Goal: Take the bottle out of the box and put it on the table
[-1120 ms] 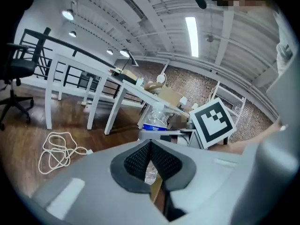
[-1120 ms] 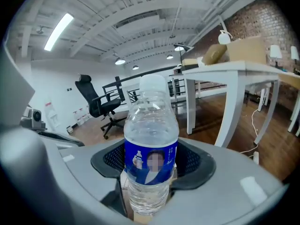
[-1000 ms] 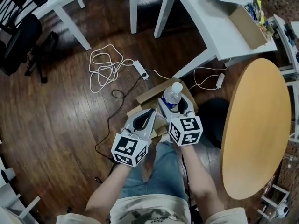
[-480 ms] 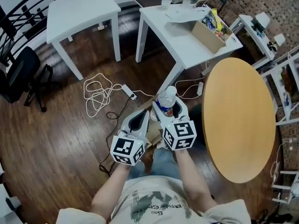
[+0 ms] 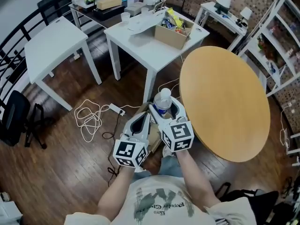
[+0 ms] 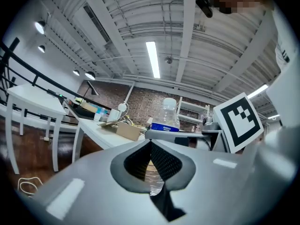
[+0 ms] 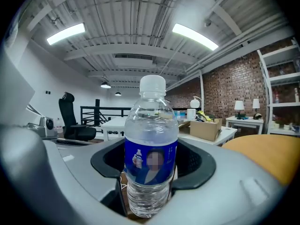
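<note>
A clear water bottle (image 5: 162, 101) with a white cap and a blue label stands upright between the jaws of my right gripper (image 5: 165, 108), which is shut on its body. In the right gripper view the bottle (image 7: 150, 153) fills the middle, with the right gripper (image 7: 151, 175) clasping its label zone. My left gripper (image 5: 145, 115) hangs just left of it, shut and holding nothing. In the left gripper view the left gripper (image 6: 151, 144) has its tips together, and the bottle (image 6: 165, 118) shows beyond them. Only a brown scrap of the cardboard box (image 5: 153, 134) on the floor shows between the grippers.
A round wooden table (image 5: 225, 102) lies just right of the bottle. A white table (image 5: 140, 46) carrying an open carton (image 5: 176, 34) stands behind, another white table (image 5: 51, 48) to the left. A white cable (image 5: 91, 118) lies on the wooden floor; shelves (image 5: 281, 36) stand at the far right.
Both grippers have risen with the bottle held in the right one. The floor box has slid almost out of sight beneath them, and the round table now sits closer beside the bottle.
</note>
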Tool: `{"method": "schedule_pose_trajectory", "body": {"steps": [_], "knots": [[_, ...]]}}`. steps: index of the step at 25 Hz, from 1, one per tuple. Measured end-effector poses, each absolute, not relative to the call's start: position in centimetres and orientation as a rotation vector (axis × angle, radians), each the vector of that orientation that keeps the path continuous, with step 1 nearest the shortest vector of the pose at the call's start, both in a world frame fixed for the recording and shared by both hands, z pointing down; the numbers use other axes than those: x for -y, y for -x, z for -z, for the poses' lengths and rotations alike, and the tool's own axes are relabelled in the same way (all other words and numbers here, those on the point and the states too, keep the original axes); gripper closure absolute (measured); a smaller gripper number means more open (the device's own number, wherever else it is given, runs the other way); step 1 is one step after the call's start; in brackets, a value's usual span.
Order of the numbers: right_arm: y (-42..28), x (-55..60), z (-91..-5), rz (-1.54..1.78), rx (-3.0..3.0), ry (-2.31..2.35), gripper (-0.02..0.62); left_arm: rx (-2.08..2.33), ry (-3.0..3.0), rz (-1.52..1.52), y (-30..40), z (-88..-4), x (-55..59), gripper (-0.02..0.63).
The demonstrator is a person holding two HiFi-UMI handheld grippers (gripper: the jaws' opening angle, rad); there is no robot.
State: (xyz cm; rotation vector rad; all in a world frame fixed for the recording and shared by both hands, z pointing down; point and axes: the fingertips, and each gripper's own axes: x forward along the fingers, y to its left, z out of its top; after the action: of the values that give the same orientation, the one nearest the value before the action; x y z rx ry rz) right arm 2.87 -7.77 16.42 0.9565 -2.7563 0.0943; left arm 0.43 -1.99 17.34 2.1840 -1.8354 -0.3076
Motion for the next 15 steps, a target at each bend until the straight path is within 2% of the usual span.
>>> {"method": "schedule_pose_trajectory", "body": {"steps": [15], "knots": [[-21.3,15.8,-14.1,-0.058,2.664,-1.340,0.308,1.546,-2.457,0.225,-18.1,-15.1,10.3,0.606]]}}
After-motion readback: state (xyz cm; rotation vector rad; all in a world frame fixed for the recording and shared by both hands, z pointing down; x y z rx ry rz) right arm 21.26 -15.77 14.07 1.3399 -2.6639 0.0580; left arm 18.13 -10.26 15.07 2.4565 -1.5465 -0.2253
